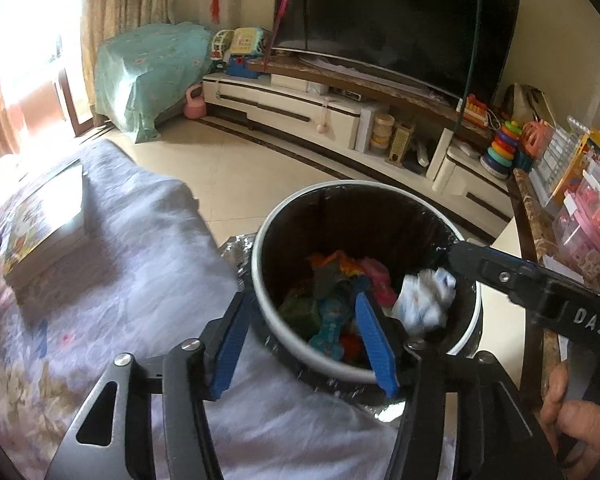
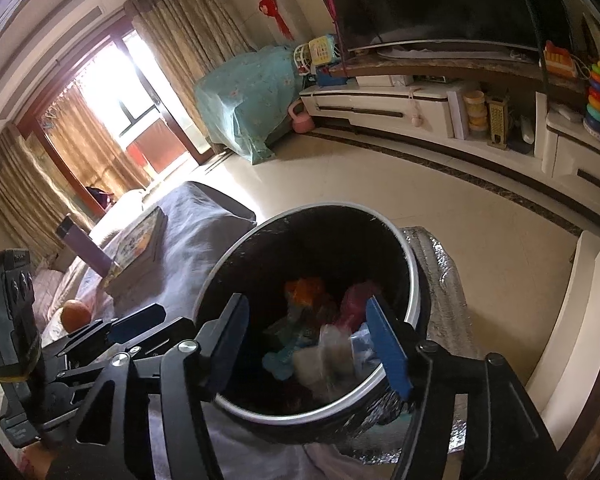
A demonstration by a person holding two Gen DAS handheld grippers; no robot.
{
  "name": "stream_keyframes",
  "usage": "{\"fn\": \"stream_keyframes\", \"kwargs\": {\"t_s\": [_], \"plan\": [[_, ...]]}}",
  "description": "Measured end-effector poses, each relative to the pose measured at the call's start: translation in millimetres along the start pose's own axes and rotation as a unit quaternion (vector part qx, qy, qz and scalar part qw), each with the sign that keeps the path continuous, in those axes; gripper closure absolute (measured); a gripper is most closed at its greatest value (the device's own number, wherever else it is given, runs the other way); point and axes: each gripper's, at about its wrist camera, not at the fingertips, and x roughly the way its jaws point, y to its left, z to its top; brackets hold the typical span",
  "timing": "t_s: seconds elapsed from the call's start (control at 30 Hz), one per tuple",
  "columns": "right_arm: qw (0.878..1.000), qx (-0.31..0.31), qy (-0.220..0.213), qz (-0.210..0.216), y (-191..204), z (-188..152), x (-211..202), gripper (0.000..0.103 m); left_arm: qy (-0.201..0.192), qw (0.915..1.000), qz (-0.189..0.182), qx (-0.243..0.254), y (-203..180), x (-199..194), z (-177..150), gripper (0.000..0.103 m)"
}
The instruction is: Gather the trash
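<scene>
Nearest, the left gripper [image 1: 304, 344] hangs over the near rim of the trash bin [image 1: 471, 322], its blue pads spread about halfway with nothing between them. That fits a release: a crumpled white wad [image 1: 424, 300] lies on the heap at the bin's right side. The right gripper [image 2: 308, 344] stands wider apart, also empty, over the bin [image 2: 414, 280]; below it a blurred pale wrapper [image 2: 332, 354] looks to be dropping or just landed among the trash. Both tools point steeply down into the opening, likely so that dropped pieces land inside and not on the grey blanket [image 1: 140, 264] on the near left. In the heap lie an orange scrap [image 2: 304, 290], a pink piece [image 2: 356, 300] and a teal bone-shaped thing [image 1: 328, 334]. On the blanket sit a book [image 2: 140, 246] and an orange [image 2: 75, 314], well clear of the bin. Farther off, across bare floor, stand the TV cabinet [image 1: 300, 108] and the television [image 1: 400, 20]; nothing blocks the bin.
</scene>
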Motion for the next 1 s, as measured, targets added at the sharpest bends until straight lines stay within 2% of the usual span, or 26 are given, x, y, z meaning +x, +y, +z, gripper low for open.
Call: {"fn": "stream_keyframes", "kwargs": {"t_s": [0.2, 0.37, 0.5, 0.57, 0.8, 0.9, 0.97, 1.0], "plan": [[1.000, 0.009, -0.023, 0.009, 9.8, -12.7, -21.8, 0.021, -0.020, 0.9996, -0.004, -0.022, 10.7, -34.9, -27.7, 0.046], [0.999, 0.009, -0.052, 0.014, 24.4, -31.0, -48.3, 0.009, -0.050, 0.9975, -0.011, -0.048, 23.9, -71.5, -57.9, 0.040], [0.998, 0.001, -0.069, 0.012, 36.8, -48.1, -64.0, 0.005, -0.066, 0.9960, -0.010, -0.059, 33.0, -93.6, -83.2, 0.038], [0.997, -0.007, -0.082, 0.007, 44.7, -61.6, -73.5, 0.003, -0.076, 0.9952, -0.007, -0.061, 35.7, -103.9, -95.0, 0.033], [0.989, -0.045, -0.138, -0.030, 68.3, -93.1, -100.8, 0.003, -0.127, 0.9908, -0.003, -0.048, 35.9, -146.4, -130.7, 0.030], [0.980, -0.071, -0.177, -0.054, 81.1, -95.2, -118.8, 0.001, -0.166, 0.9855, 0.001, -0.037, 33.2, -171.4, -139.6, 0.020], [0.970, -0.091, -0.214, -0.072, 91.6, -98.6, -134.7, 0.000, -0.202, 0.9787, 0.015, -0.035, 31.0, -190.3, -149.5, 0.002], [0.965, -0.099, -0.228, -0.078, 95.3, -100.5, -140.0, 0.000, -0.214, 0.9758, 0.023, -0.036, 30.5, -195.9, -154.6, 0.001]]}}
